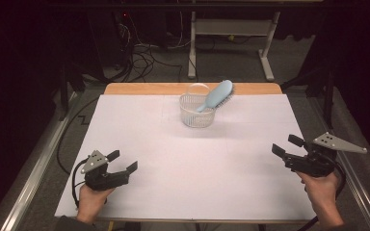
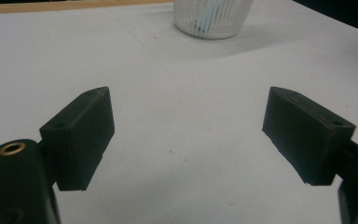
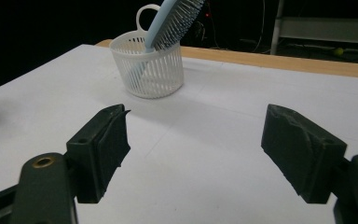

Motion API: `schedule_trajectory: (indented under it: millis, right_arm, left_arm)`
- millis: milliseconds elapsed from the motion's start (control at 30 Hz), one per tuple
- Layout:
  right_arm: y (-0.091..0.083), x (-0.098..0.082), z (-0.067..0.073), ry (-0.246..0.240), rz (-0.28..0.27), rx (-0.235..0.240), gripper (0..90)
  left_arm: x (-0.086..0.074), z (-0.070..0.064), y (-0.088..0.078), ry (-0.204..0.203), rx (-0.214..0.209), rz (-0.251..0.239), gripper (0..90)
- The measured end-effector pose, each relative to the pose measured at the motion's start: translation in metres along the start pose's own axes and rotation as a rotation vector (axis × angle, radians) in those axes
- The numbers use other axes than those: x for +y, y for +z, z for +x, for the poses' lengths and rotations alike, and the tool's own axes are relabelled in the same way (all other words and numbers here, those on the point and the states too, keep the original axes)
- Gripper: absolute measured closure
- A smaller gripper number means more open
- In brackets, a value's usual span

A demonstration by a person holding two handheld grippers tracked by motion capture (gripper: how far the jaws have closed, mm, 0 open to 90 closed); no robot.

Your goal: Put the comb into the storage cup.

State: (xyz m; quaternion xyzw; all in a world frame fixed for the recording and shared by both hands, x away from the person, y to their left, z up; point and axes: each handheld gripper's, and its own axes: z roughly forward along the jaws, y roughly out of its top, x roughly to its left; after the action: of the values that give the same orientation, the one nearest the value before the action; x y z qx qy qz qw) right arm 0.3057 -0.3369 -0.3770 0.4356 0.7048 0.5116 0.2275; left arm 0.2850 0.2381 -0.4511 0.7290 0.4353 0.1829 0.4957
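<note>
A small white slatted basket (image 1: 197,111) stands on the far middle of the white table top (image 1: 192,159). A light blue hairbrush (image 1: 218,95) leans in it, handle down and bristle head sticking out up to the right. The basket (image 3: 148,67) and brush (image 3: 172,16) are ahead of my right gripper (image 3: 196,123); the basket's base (image 2: 213,17) is far ahead of my left gripper (image 2: 189,112). My left gripper (image 1: 124,161) rests open at the near left, nothing between its jaws. At the near right my right gripper (image 1: 287,145) is open and empty too.
A wooden strip (image 1: 192,88) edges the table's far side. Beyond it, on the dark floor, stand a white table frame (image 1: 231,38) and loose cables (image 1: 144,57). Metal rails (image 1: 33,168) run along both sides of the table.
</note>
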Motion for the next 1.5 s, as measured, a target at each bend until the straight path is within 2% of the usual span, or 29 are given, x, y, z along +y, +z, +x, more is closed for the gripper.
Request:
schedule_trajectory:
  millis: [800, 1067, 1500]
  right_arm:
    - [-0.015, -0.019, 0.003, 0.016, -0.028, -0.016, 21.8]
    - [-0.014, -0.028, 0.005, 0.031, -0.013, -0.002, 21.4]
    - [-0.013, -0.036, 0.006, 0.027, -0.011, 0.005, 21.4]
  left_arm:
    - [0.000, 0.000, -0.001, -0.001, 0.003, -0.006, 15.9]
    - [0.000, -0.001, -0.001, 0.003, 0.001, -0.006, 15.9]
    - [0.000, -0.002, -0.002, 0.003, -0.001, -0.009, 15.9]
